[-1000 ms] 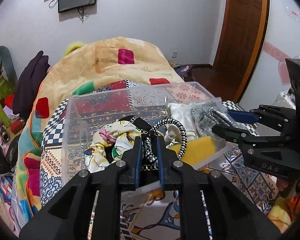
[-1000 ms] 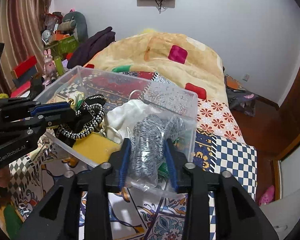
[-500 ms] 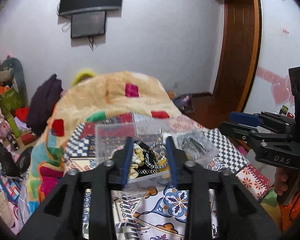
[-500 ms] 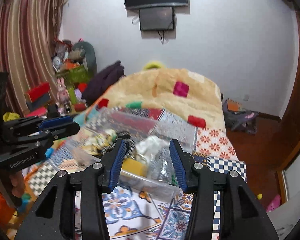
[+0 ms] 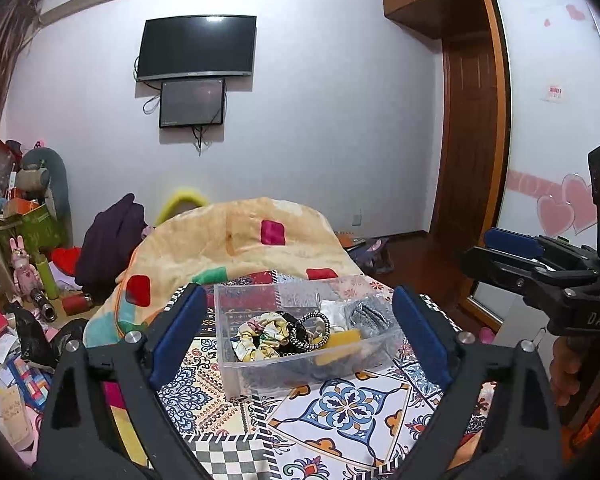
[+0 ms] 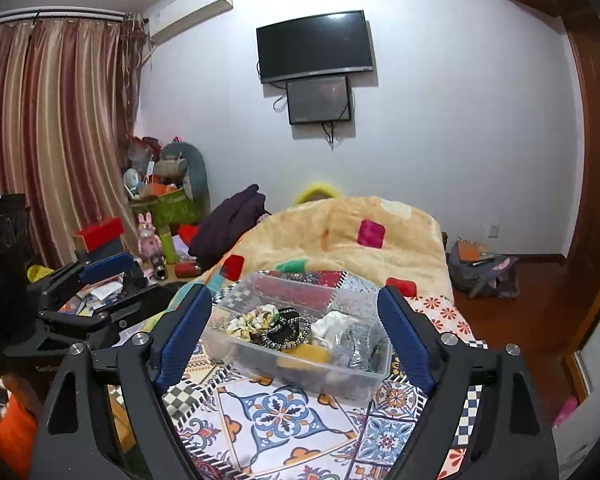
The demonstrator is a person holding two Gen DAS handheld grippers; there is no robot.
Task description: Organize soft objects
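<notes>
Bin (image 6: 236,354) bottom items under scrunchie (image 6: 252,318), unclear.

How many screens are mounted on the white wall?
2. The large black screen hangs highest on the wall, and the smaller screen hangs directly below it, with cables dangling beneath. Both show in each wrist view; none seems hidden.

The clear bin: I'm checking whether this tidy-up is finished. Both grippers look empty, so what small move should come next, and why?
Probably none toward the clear bin. The floral scrunchie, braided band, yellow sponge and bagged metal scrubber all lie inside it, and the left gripper and right gripper are open and empty. I'd ease both down to rest.
</notes>
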